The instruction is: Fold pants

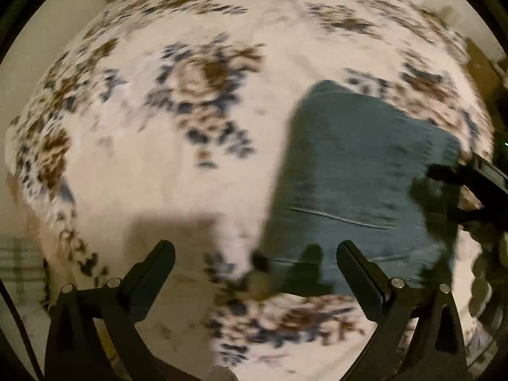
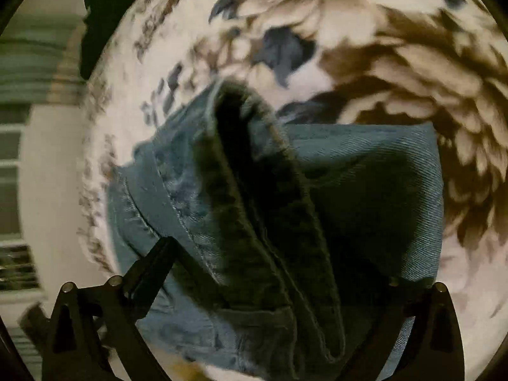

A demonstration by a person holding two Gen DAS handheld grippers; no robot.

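Blue denim pants lie folded on a floral bedspread, right of centre in the left wrist view. My left gripper is open and empty, hovering above the pants' near left edge. The right gripper's fingers show at that view's right edge, over the pants. In the right wrist view the pants fill the middle, with a raised folded ridge of waistband running between the jaws. My right gripper has its jaws spread wide; the left finger shows, the right finger is hidden behind denim.
The floral bedspread covers the bed. The bed's edge and a pale wall with a window are at the left. A dark object sits at the far edge.
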